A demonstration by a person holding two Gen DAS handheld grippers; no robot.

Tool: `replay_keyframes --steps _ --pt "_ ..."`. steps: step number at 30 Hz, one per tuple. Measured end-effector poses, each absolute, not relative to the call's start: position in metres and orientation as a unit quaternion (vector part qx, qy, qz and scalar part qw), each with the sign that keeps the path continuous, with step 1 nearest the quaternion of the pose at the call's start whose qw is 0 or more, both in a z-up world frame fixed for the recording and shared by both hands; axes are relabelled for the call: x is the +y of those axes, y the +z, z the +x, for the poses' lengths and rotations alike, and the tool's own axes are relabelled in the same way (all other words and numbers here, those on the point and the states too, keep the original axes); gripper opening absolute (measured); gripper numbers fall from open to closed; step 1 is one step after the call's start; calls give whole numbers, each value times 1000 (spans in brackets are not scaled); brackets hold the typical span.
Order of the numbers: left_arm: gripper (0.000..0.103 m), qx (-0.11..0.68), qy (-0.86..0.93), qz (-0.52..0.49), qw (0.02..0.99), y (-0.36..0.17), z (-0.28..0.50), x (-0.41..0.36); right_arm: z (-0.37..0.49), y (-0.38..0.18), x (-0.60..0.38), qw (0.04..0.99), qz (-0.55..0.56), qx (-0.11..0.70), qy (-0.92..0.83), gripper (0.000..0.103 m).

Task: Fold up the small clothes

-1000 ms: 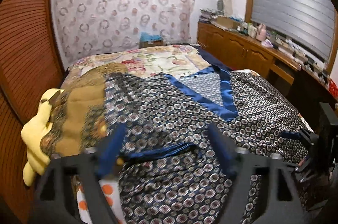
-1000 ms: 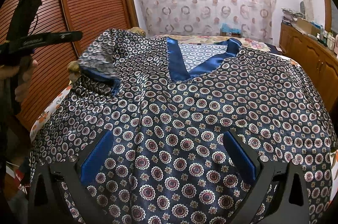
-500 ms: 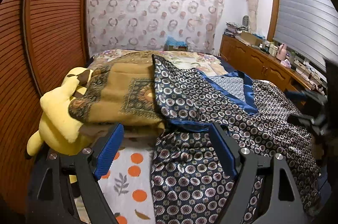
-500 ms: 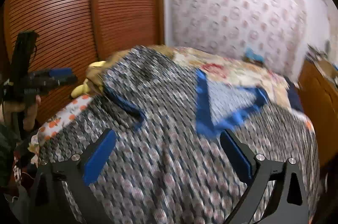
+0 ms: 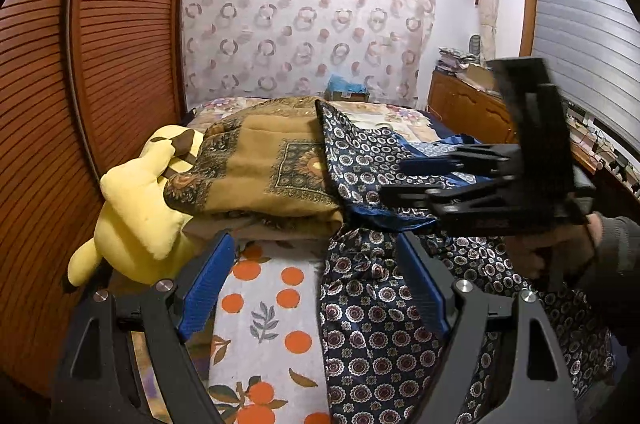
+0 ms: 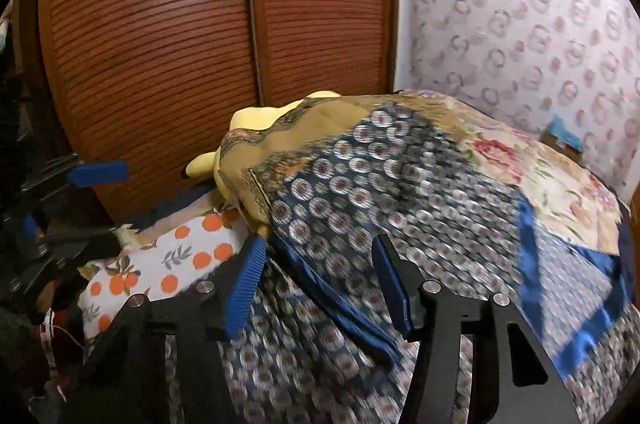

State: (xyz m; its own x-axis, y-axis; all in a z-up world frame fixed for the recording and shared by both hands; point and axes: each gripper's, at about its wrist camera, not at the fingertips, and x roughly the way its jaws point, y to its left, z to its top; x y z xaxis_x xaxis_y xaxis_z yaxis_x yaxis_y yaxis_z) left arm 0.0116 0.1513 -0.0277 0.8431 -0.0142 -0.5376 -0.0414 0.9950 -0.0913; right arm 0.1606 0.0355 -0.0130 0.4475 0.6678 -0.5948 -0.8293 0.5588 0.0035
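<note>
A navy top with a circle print and blue satin trim lies spread on the bed; it also shows, blurred, in the right wrist view. Its left sleeve is folded inward, with the blue cuff lying across the body. My left gripper is open and empty, low over the garment's left edge. My right gripper is open and empty, just above the folded sleeve's blue hem. The right gripper also shows in the left wrist view, held sideways over the sleeve.
A brown folded blanket and a yellow plush toy lie left of the garment. A sheet with orange dots covers the near left of the bed. A wooden slatted wardrobe stands at the left, and a wooden cabinet at the right.
My left gripper has drawn back and to the left, off the garment. My right gripper has swung left across the garment to the folded sleeve.
</note>
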Motion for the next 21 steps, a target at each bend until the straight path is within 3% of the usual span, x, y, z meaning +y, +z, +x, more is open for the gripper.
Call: replay_keyframes --steps 2,6,11,21 --pt "83 280 7 -53 958 -30 10 152 170 -20 54 828 -147 290 456 52" --pt "83 280 3 -57 958 -33 9 153 183 -31 77 815 -166 312 459 26" --pt "83 282 4 -55 958 -35 8 153 195 -31 86 814 -177 315 455 8" --pt "83 283 -5 -52 958 -38 16 143 240 2 51 874 -139 291 363 6"
